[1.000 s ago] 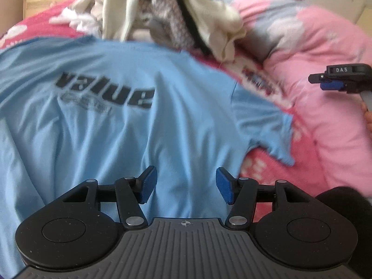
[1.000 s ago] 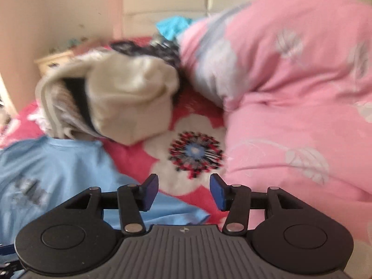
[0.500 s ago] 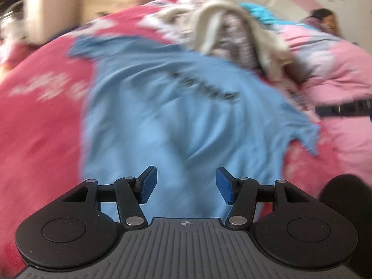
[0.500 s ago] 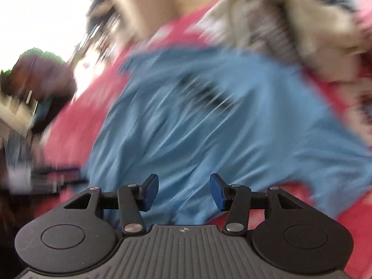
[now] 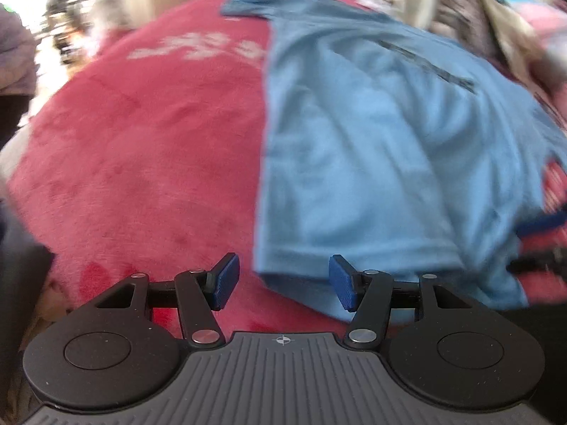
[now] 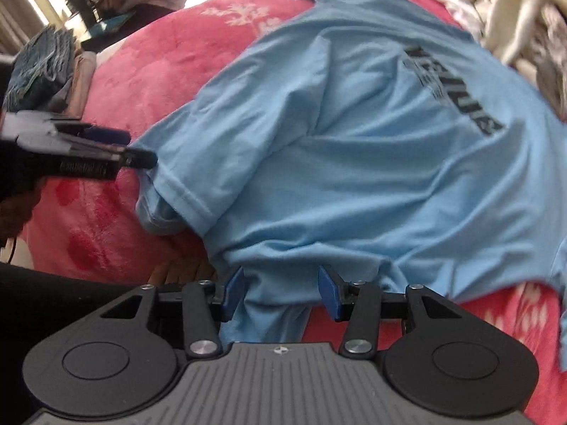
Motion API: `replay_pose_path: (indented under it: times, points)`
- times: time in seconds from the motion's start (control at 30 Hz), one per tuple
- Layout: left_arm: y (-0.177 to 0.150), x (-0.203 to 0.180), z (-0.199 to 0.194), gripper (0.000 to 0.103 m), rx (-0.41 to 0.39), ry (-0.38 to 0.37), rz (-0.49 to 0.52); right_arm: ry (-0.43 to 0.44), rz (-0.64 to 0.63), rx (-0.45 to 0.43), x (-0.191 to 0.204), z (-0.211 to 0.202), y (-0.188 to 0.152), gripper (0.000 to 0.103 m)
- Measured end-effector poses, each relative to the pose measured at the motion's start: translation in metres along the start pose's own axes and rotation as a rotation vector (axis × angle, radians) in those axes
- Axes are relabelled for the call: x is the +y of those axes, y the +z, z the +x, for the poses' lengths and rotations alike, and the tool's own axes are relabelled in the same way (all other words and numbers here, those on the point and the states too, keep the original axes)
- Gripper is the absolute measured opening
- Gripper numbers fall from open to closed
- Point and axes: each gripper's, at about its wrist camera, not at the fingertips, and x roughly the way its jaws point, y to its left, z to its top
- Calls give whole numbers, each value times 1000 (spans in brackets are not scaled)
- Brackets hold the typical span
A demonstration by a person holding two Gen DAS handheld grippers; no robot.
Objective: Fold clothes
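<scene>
The light blue t-shirt (image 6: 354,148) lies spread across the red floral blanket (image 6: 149,81), filling the middle and right of the right wrist frame, whereas a second ago that camera mostly saw pink bedding and the pile of clothes (image 6: 521,32). The right gripper (image 6: 281,292) sits at the bottom centre, fingers spread with the shirt's hem bunched between them. The left gripper (image 5: 281,281), also spread, now hovers at the hem's corner, right pad over fabric, left over blanket.
</scene>
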Motion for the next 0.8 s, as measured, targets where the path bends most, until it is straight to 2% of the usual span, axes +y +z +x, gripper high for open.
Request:
replay_pose_path:
  times: [0.1, 0.13, 0.17, 0.2, 0.23, 0.27, 0.3, 0.37, 0.5, 0.63, 0.77, 0.8]
  points:
    - [3, 11, 10, 56, 9, -5, -60, -13, -24, 3, -1, 5, -4, 50]
    - [4, 14, 13, 56, 12, -6, -80, -22, -27, 6, -1, 12, -6, 47]
    - [5, 18, 16, 55, 14, -8, -101, -30, -31, 9, -2, 18, -8, 38]
    - [7, 21, 18, 53, 16, -14, -129, -34, -32, 8, -4, 23, -11, 35]
    - [8, 24, 18, 49, 18, -22, -155, -36, -32, 6, -6, 28, -14, 22]
    - [10, 26, 17, 35, 21, -42, -169, -24, -11, -2, -9, 27, -14, 13]
    - [12, 28, 16, 20, 24, -62, -184, -11, 10, -10, -13, 26, -15, 10]
    - [17, 33, 12, 4, 43, -122, -216, 3, 50, -35, -20, 20, -16, 7]
    - [35, 44, -13, 2, -7, -163, -234, 12, 139, -92, -43, -2, -15, 6]
    - [65, 72, -37, 2, -64, -245, -378, 19, 266, -143, -81, -20, -12, 6]
    - [96, 98, -36, 2, -80, -270, -522, 4, 396, -163, -120, -22, -10, 7]
    - [99, 100, -26, 2, -60, -252, -525, -11, 425, -156, -127, -18, -11, 7]
